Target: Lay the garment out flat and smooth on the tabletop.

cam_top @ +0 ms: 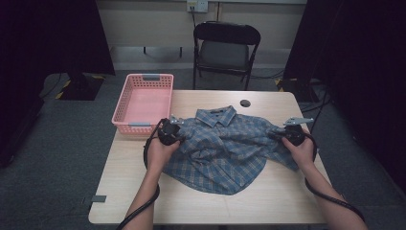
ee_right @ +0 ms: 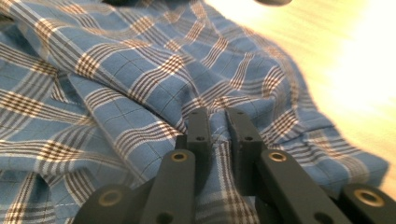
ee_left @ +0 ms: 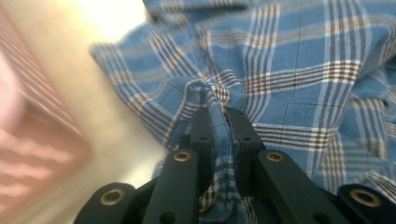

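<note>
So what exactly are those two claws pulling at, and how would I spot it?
Look at the light wooden table in front of the folding chair. To the right of the pink basket lies a crumpled shirt, collar towards the chair. It is the only cloth there, blue plaid with brown and white lines, pinched at each side by the left claw and right claw.

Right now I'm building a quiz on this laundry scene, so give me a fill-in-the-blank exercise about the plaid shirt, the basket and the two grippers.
1. The blue plaid cotton shirt lies crumpled on the pale wooden ____.
2. The left gripper is shut on a fold of the ____.
3. The pink plastic basket sits beside the ____ gripper.
4. The right gripper has ____ pinched between its jaws.

Missing words: table; shirt; left; fabric
</note>
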A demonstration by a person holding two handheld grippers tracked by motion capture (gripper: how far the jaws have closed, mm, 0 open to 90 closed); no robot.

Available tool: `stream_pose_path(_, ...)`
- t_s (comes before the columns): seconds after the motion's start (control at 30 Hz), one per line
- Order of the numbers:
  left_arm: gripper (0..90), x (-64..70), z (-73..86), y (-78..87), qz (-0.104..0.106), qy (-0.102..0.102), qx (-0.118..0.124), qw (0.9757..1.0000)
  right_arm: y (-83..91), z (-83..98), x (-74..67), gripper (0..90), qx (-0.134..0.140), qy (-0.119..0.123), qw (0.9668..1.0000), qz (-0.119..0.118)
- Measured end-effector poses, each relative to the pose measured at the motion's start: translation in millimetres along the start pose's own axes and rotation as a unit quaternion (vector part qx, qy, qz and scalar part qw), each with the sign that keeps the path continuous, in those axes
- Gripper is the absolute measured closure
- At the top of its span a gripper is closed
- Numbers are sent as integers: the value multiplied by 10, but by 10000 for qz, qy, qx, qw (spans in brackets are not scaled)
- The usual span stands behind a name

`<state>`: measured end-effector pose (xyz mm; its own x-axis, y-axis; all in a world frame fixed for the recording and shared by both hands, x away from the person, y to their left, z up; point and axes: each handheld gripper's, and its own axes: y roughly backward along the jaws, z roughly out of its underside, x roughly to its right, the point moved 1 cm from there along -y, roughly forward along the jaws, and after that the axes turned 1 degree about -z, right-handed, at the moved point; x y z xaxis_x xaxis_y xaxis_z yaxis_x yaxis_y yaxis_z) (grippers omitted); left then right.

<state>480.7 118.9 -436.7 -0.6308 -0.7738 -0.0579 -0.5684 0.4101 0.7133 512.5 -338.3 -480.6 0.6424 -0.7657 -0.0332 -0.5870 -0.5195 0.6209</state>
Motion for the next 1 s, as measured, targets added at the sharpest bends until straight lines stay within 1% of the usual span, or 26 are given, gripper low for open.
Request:
stream_pose_path(0.07, 834, -22, -80, 40, -102, -38, 184, 9998, 31, -14, 8, 822, 63, -3, 10000, 19)
stream_pose_path(0.13, 834, -46, -170, 59, -261, -61, 327, 9991, 46, -27, 18, 827, 86, -27, 10000, 34)
stream_pose_path(0.2, 835, -57, -236, 54, -364, -142, 382, 9985, 50, -45, 27, 831, 103, -9, 9999, 54)
stream_pose_path(0.3, 835, -98, -387, 16, -595, -276, 510, 9965, 48, -89, 45, 835, 109, 31, 9998, 139)
stream_pose_path(0.37, 836, -140, -502, -39, -734, -293, 589, 9951, 39, -131, 82, 839, 174, 31, 9994, 284)
stream_pose_path(0.4, 836, -164, -556, -77, -827, -261, 624, 9943, 32, -161, 109, 839, 223, 45, 9990, 388)
stream_pose_path(0.47, 835, -198, -634, -184, -1096, -206, 698, 9913, 4, -225, 167, 838, 374, -17, 9974, 612)
stream_pose_path(0.5, 820, -205, -650, -249, -1161, -135, 713, 9906, -27, -251, 191, 821, 410, -76, 9968, 678)
stream_pose_path(0.53, 763, -203, -653, -310, -1115, -22, 698, 9913, -64, -264, 206, 757, 359, -183, 9969, 679)
stream_pose_path(0.57, 650, -184, -645, -345, -1023, 157, 713, 9921, -89, -266, 199, 679, 336, -284, 9968, 660)
stream_pose_path(0.6, 525, -143, -623, -356, -927, 283, 785, 9922, -93, -264, 175, 584, 394, -291, 9971, 589)
stream_pose_path(0.63, 420, -94, -585, -338, -889, 248, 783, 9927, -77, -253, 133, 492, 446, -302, 9975, 463)
stream_pose_path(0.67, 359, -39, -530, -299, -894, 109, 785, 9928, -39, -227, 78, 455, 500, -310, 9977, 326)
stream_pose_path(0.7, 338, 19, -461, -245, -895, -12, 787, 9929, 10, -189, 11, 444, 526, -208, 9982, 195)
stream_pose_path(0.73, 329, 81, -381, -185, -845, -54, 777, 9934, 65, -143, -65, 416, 516, -79, 9986, 86)
stream_pose_path(0.77, 313, 144, -294, -125, -727, -76, 774, 9943, 122, -91, -143, 395, 510, 29, 9987, 1)
stream_pose_path(0.8, 308, 206, -201, -57, -665, -117, 811, 9944, 177, -35, -221, 380, 494, 129, 9987, -92)
stream_pose_path(0.83, 307, 268, -109, -1, -661, -110, 889, 9938, 224, 21, -302, 360, 473, 184, 9984, -236)
stream_pose_path(0.87, 303, 323, -18, 37, -591, -94, 899, 9942, 261, 74, -384, 347, 471, 228, 9980, -367)
stream_pose_path(0.9, 300, 379, 60, 62, -547, -74, 931, 9941, 282, 122, -467, 334, 418, 317, 9975, -470)
stream_pose_path(0.93, 300, 434, 122, 81, -579, -96, 975, 9935, 284, 164, -546, 310, 308, 416, 9972, -540)
stream_pose_path(0.97, 300, 490, 161, 89, -557, -137, 967, 9937, 272, 200, -616, 290, 182, 496, 9968, -597)
stream_pose_path(1.0, 300, 549, 175, 94, -512, -161, 1008, 9935, 249, 233, -675, 289, 88, 547, 9961, -684)
